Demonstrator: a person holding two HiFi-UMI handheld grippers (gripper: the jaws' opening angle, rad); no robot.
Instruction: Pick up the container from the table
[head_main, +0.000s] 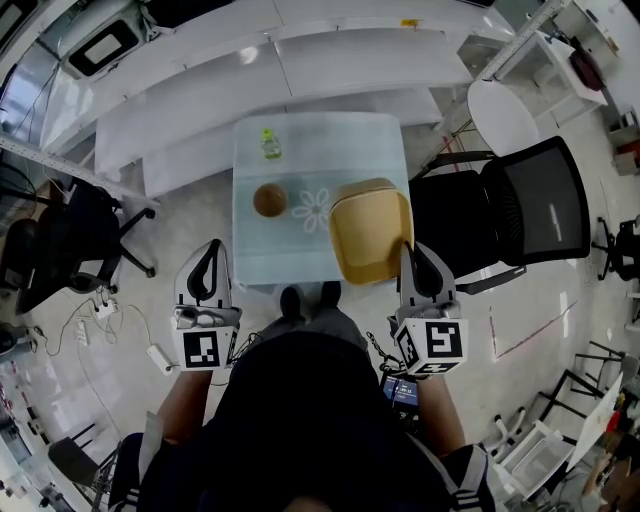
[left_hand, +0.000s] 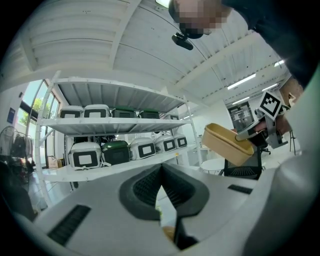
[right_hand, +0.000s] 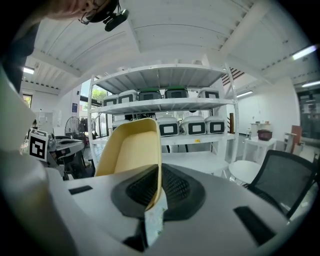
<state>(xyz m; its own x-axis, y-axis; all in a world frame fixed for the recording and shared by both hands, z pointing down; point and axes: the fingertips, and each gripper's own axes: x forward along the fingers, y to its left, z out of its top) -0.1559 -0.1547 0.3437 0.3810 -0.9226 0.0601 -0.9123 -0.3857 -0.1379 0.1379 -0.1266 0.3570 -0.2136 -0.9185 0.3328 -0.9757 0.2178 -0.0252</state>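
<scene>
Below us in the head view, the tabletop (head_main: 300, 255) lies between both tools. Our right tool (head_main: 408, 250) is clenched on the near right rim of the yellow container (head_main: 370, 235), which covers the tabletop's near right corner. Our left tool (head_main: 212, 246) hangs off the near left corner, apart from everything, tips together. Left of the container we see a flower print (head_main: 312, 208), then a brown ball (head_main: 269, 200), and farther off a green bottle (head_main: 270, 146). A black chair (head_main: 525, 210) stands right of the tabletop. White shelves (head_main: 300, 60) stand beyond its far edge, and our shoes (head_main: 305, 298) are at its near edge.

Along the left tool view, the pads meet at their tips with nothing between them, so this tool is clenched and empty. At the right of that view the container hangs tilted in the air, open side up, with the right tool pinching its right end. The far shelves carry rows of white and green cases (left_hand: 85, 154).

Along the right tool view, the pads press on the container's thin wall from both sides. The container rises from the grip toward the shelves, its hollow facing left. The left tool shows at the left edge, well apart from it. The chair sits at the lower right.
</scene>
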